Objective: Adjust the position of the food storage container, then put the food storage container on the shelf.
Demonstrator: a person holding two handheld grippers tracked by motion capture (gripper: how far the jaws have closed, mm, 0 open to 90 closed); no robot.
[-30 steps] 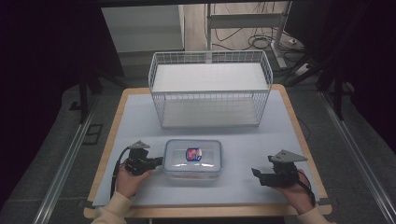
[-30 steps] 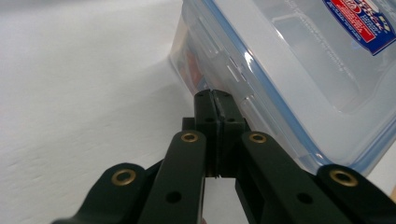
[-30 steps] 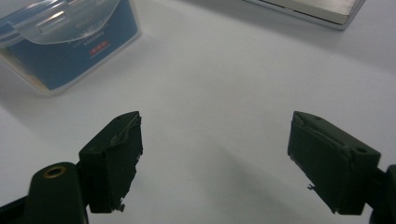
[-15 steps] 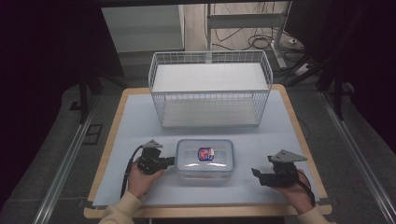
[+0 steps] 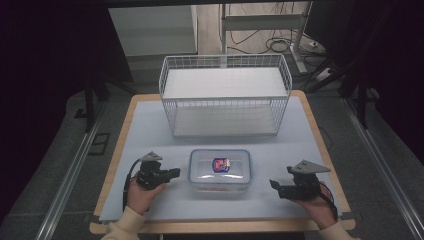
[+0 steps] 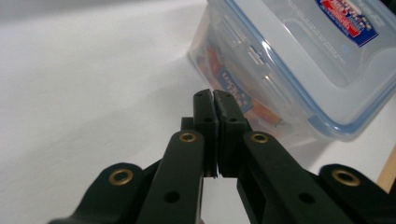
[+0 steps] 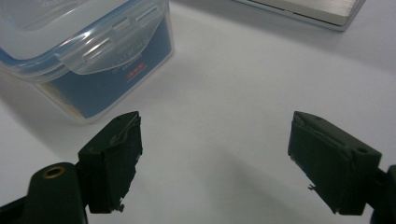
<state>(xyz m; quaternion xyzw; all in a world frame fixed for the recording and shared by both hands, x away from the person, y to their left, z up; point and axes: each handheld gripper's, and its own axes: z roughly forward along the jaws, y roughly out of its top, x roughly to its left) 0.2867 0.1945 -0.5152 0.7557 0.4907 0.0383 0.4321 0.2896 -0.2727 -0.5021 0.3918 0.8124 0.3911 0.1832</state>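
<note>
Clear lidded container (image 5: 220,170) sits flat on the tabletop (image 5: 150,125), centred near the front edge, between the two grippers and in front of the wire basket (image 5: 225,95). Its lid clips appear latched.

Step in hand, as judged: shifting the container sideways with closed fingers. To do this well, contact should land low on the short end wall, below the clip, and the push should run level so the box slides rather than tips.

Left gripper (image 5: 172,173): fingers (image 6: 219,121) pressed together on nothing, tips just beside the container's left end, pointing right, hand resting low on the tabletop.

Right gripper (image 5: 274,185): fingers (image 7: 116,154) spread wide, empty, pointing left toward the container's right end, near but apart from it.
</note>
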